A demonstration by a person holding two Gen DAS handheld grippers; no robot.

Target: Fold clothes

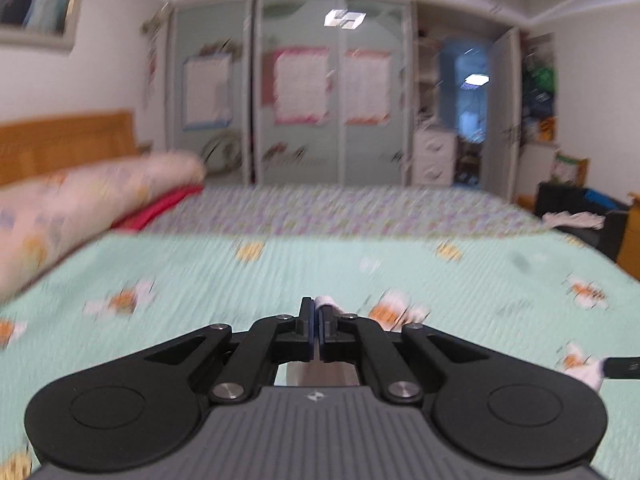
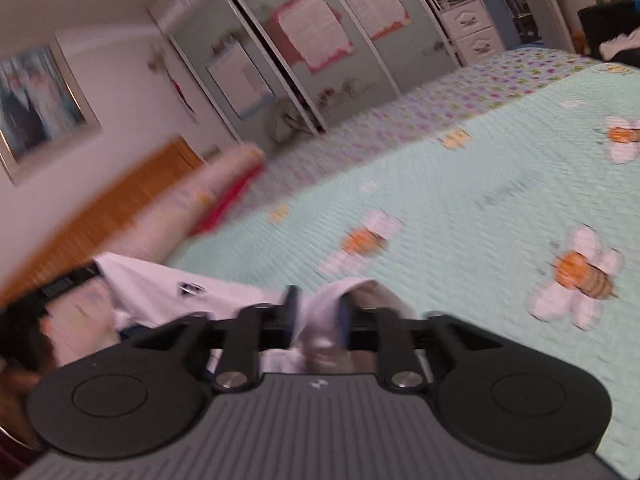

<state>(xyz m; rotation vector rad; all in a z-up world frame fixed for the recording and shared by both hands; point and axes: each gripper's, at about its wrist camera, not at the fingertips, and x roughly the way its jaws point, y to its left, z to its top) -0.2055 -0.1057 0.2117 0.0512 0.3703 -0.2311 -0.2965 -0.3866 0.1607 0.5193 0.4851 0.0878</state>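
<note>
The wide bed (image 1: pixel 320 264), spread with a mint-green quilted cover printed with bees and white flowers, fills both views, with a rolled pastel quilt (image 1: pixel 80 208) against its wooden headboard (image 1: pixel 64 140). The white cloth garment with a small dark emblem (image 2: pixel 160 288) hangs across the lower left of the right wrist view and runs leftward from the right hand-held gripper (image 2: pixel 318 308), so its long axis lies sideways between the two grippers. The right hand-held gripper pinches a bunched fold of it between narrow jaws. The left hand-held gripper (image 1: pixel 318 320) is closed nearly flat, a sliver of white cloth showing at its tips; the fold probably needs both carried forward together over the bed.
</note>
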